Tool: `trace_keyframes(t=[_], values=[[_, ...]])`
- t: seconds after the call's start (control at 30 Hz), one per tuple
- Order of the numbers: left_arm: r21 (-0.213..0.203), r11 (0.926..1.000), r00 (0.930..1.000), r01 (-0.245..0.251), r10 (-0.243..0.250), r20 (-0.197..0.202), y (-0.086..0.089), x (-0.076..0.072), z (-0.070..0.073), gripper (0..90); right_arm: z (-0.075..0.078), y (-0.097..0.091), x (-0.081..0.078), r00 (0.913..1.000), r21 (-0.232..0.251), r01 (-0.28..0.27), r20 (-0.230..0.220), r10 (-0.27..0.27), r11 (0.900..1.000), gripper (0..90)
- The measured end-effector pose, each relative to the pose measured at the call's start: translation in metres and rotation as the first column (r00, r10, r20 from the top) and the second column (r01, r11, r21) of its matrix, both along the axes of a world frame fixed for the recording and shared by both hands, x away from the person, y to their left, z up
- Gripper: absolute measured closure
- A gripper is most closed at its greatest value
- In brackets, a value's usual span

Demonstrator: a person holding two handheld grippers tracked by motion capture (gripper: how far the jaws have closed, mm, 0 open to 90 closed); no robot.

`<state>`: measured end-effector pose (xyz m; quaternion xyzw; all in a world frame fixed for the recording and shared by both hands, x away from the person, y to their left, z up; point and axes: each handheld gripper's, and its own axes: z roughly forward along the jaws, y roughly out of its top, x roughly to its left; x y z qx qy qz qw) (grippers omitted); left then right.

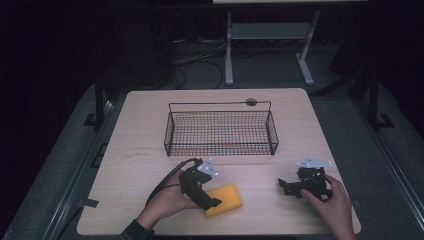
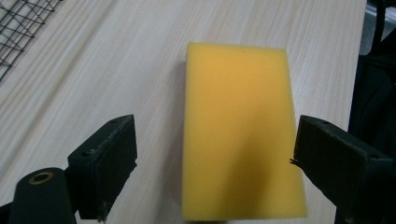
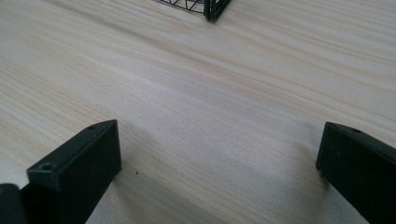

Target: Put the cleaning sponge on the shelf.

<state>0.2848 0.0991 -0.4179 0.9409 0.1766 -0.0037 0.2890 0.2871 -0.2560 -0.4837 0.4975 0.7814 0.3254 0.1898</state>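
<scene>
Sponge [image 2: 240,130] near end cut off by the frame edge; basket [image 3: 201,7] mostly cropped, seemingly one corner

From above your side you look forward and down over the whole table [image 1: 150,115]; both gripper views skim its wood closely, each catching the wire basket [image 1: 220,131]

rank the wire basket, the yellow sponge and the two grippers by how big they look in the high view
1. wire basket, clearly largest
2. yellow sponge, left gripper and right gripper: all look about alike, so no firm order among them; the hands hide part of each gripper
</scene>
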Motion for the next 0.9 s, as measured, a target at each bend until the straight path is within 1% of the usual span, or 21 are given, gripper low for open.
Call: trace_keyframes(t=[0.07, 0.1, 0.13, 0.2, 0.3, 0.33, 0.37, 0.43, 0.6, 0.67, 0.7, 0.77, 0.9], values=[[0.014, 0.9998, 0.9999, 0.012, -0.012, 0.002, -0.004, -0.001, 0.0, 12.7, 0.0, 0.0, 0.0, 1.0, 0.0, 0.0, 0.0, 0.0, 1.0, 0.0], [0.013, 0.9998, 0.9999, 0.015, -0.015, 0.003, -0.006, -0.001, 0.0, 12.7, 0.0, 0.0, 0.0, 1.0, 0.0, 0.0, 0.0, 0.0, 1.0, 0.0], [0.021, 0.9994, 0.9996, 0.028, -0.028, 0.003, -0.007, -0.001, 0.0, 12.7, 0.0, 0.0, 0.0, 1.0, 0.0, 0.0, 0.0, 0.0, 1.0, 0.0], [0.023, 0.9995, 0.9998, 0.021, -0.021, -0.003, -0.012, -0.002, -0.001, 12.7, 0.0, 0.0, 0.0, 1.0, 0.0, 0.0, 0.0, 0.0, 1.0, 0.0], [0.046, 0.9983, 0.9994, 0.035, -0.035, 0.0, -0.018, -0.003, -0.004, 12.7, 0.0, 0.0, 0.0, 1.0, 0.0, 0.0, 0.0, 0.0, 1.0, 0.0], [0.044, 0.9984, 0.9994, 0.036, -0.036, -0.004, -0.019, -0.004, -0.005, 12.7, 0.0, 0.0, 0.0, 1.0, 0.0, 0.0, 0.0, 0.0, 1.0, 0.0], [0.057, 0.9974, 0.999, 0.044, -0.044, -0.002, -0.021, -0.004, -0.005, 12.7, 0.0, 0.0, 0.0, 1.0, 0.0, 0.0, 0.0, 0.0, 1.0, 0.0], [0.064, 0.997, 0.999, 0.044, -0.044, 0.003, -0.024, -0.005, -0.007, 12.7, 0.0, 0.0, 0.0, 1.0, 0.0, 0.0, 0.0, 0.0, 1.0, 0.0], [0.081, 0.9955, 0.9988, 0.049, -0.049, -0.002, -0.032, -0.008, -0.011, 12.7, 0.0, 0.0, 0.0, 1.0, 0.0, 0.0, 0.0, 0.0, 1.0, 0.0], [0.095, 0.9943, 0.9987, 0.05, -0.051, 0.004, -0.035, -0.008, -0.012, 12.8, 0.0, 0.0, 0.0, 1.0, 0.0, 0.0, 0.0, 0.0, 1.0, 0.0], [0.112, 0.992, 0.9982, 0.057, -0.059, 0.01, -0.037, -0.008, -0.013, 12.8, 0.0, 0.0, 0.0, 1.0, 0.0, 0.0, 0.0, 0.0, 1.0, 0.0], [0.129, 0.99, 0.998, 0.058, -0.06, 0.018, -0.039, -0.009, -0.015, 12.8, 0.0, 0.0, 0.0, 1.0, 0.0, 0.0, 0.0, 0.0, 1.0, 0.0], [0.163, 0.9848, 0.9976, 0.061, -0.065, 0.021, -0.044, -0.01, -0.019, 12.8, 0.0, 0.0, 0.0, 1.0, 0.0, 0.0, 0.0, 0.0, 1.0, 0.0]])
